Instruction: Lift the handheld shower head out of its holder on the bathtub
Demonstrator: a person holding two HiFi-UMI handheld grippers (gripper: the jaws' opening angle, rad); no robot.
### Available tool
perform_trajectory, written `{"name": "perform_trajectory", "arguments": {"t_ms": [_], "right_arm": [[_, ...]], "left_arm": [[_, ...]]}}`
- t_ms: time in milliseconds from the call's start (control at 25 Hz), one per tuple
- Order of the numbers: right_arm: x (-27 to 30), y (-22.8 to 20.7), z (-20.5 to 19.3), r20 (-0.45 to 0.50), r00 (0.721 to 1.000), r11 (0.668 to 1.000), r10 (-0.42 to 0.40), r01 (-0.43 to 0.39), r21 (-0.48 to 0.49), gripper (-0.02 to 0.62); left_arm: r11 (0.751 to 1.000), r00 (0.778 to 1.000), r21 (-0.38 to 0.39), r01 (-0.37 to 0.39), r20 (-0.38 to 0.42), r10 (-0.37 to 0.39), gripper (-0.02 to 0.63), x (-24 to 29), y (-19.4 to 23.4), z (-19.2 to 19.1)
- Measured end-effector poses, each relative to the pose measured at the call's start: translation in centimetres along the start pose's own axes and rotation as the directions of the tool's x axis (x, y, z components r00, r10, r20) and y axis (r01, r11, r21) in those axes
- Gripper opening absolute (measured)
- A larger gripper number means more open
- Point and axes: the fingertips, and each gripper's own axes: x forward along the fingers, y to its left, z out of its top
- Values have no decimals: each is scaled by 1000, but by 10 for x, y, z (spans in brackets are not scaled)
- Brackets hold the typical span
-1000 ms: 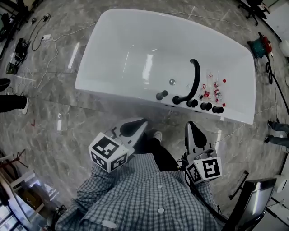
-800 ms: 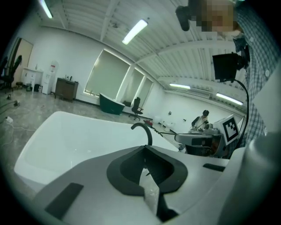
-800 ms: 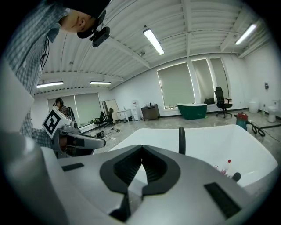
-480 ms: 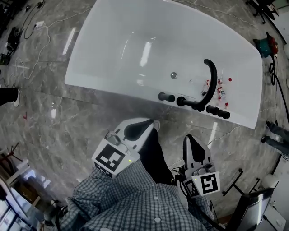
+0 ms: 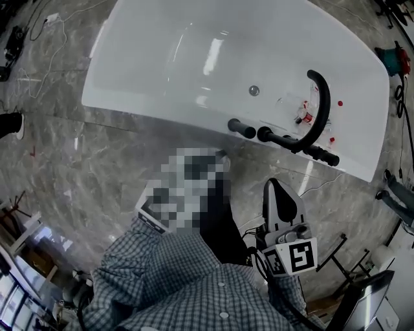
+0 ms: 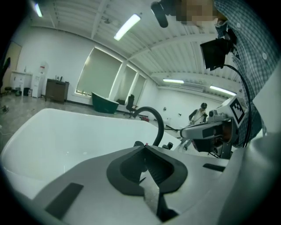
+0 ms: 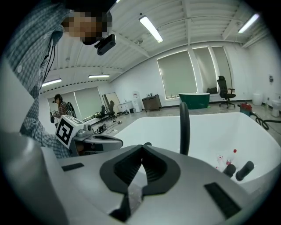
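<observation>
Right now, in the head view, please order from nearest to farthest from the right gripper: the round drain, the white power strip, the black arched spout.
From the right gripper:
1. Black arched spout, on the near rim of the bathtub, right side.
2. Round drain, inside the bathtub, beyond that rim.
3. White power strip, on the room floor, far upper left.

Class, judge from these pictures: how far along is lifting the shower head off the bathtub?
Done: nothing; the black fittings all sit on the bathtub rim. In hand: nothing; the left gripper and right gripper have jaws together, empty, short of the tub. Left: reach, grip, lift.
</observation>
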Motion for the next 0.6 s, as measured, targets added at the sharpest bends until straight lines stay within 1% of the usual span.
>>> {"name": "perform_trajectory", "arguments": {"t_ms": [160, 200, 280, 400, 480, 600], "right_arm": [[9, -5, -11, -12, 1000, 1000, 26, -26, 6, 15], [11, -7, -12, -16, 999, 1000, 31, -31, 3, 15], [15, -10, -13, -22, 999, 999, 45, -46, -11, 15], [24, -10, -11, -23, 996, 994, 89, -90, -62, 15], [29, -11, -15, -40, 993, 990, 114, -116, -79, 15], [35, -13, -18, -36, 989, 987, 141, -143, -69, 15]], "left_arm": [[997, 999, 65, -48, -23, 50, 9, 19, 13, -20], [996, 998, 69, -54, -25, 56, 9, 24, 16, -24], [997, 998, 52, -59, -12, 60, 11, 30, 22, -30], [997, 997, 30, -74, -1, 74, 11, 38, 38, -37], [994, 996, 51, -92, 3, 92, 11, 43, 49, -41], [987, 992, 96, -126, -14, 128, 11, 50, 62, -53]]}}
